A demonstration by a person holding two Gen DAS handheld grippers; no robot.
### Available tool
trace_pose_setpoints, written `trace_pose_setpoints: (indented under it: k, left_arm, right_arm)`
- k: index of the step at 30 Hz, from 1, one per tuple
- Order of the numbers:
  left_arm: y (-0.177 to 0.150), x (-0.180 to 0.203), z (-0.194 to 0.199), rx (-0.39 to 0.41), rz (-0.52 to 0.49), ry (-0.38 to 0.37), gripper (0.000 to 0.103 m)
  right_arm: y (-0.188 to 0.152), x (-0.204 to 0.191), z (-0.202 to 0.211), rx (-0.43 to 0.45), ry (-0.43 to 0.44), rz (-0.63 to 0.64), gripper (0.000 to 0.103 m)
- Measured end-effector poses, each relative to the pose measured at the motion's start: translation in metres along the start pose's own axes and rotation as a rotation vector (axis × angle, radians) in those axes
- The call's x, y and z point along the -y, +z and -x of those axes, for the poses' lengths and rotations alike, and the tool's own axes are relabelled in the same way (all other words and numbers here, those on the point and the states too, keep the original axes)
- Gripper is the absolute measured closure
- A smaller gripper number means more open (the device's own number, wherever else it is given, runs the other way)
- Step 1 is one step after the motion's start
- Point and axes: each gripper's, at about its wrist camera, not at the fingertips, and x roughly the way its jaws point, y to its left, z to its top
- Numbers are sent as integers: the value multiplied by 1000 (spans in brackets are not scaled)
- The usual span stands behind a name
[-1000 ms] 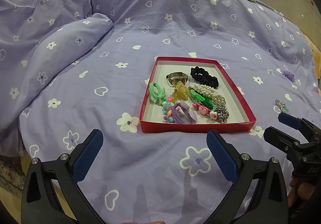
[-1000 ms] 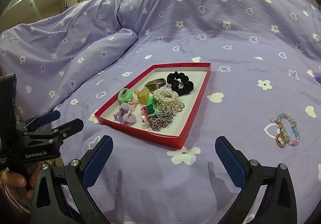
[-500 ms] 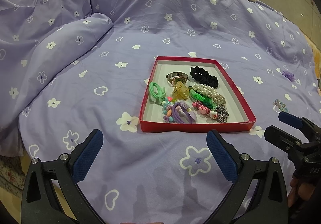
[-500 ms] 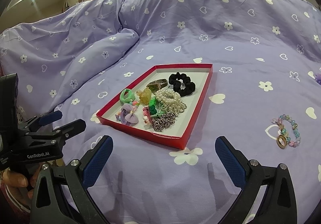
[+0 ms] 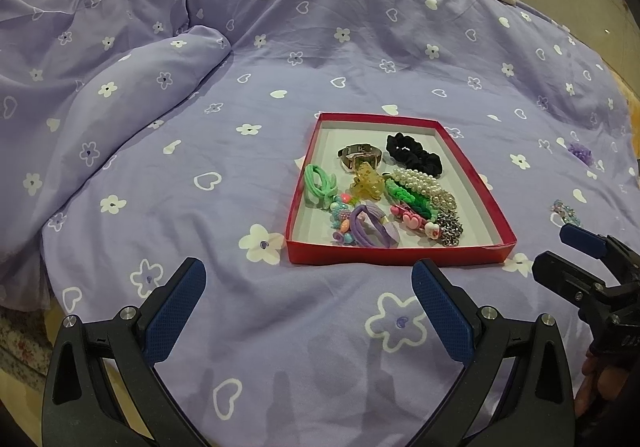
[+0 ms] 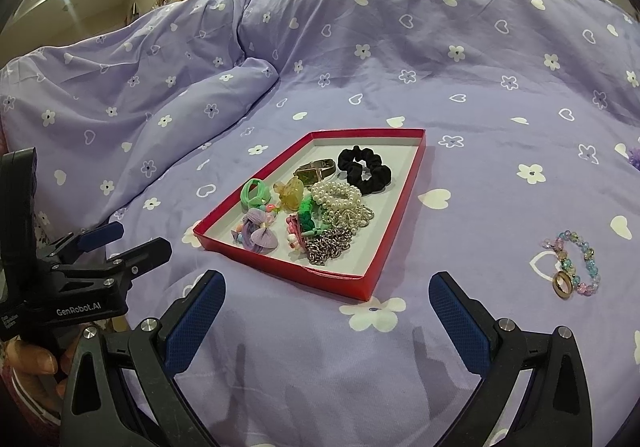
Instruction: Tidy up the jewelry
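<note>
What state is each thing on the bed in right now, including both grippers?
left gripper: open, empty, above the quilt
right gripper: open, empty
red box: lidless, holding jewelry and hair ties
beaded bracelet: outside the box, on the quilt
gold ring: outside, beside the bracelet

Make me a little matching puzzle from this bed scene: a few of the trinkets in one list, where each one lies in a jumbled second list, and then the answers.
Things:
1. black scrunchie
2. beaded bracelet
3. silver chain
4. purple flower piece

Places:
A. on the bedspread, right of the red box, beside a gold ring
B. inside the box, near its front edge
C. inside the box, toward its far end
D. alone on the bedspread, far off to the right of the box

Pairs: 1-C, 2-A, 3-B, 4-D
</note>
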Motion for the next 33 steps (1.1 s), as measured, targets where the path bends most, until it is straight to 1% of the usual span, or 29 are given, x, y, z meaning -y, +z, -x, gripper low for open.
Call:
trace_pose_setpoints:
  k: [13, 29, 33]
  left_arm:
    - [1, 2, -2, -8, 4, -5, 0]
    - [1, 3, -3, -12, 7, 2, 0]
    - [1, 3, -6, -22, 13, -7, 0]
  right_arm:
    - [0, 1, -1, 2, 1, -4, 0]
    - [1, 1, -5, -16, 0, -4, 0]
    - [1, 1, -7, -22, 0, -6, 0]
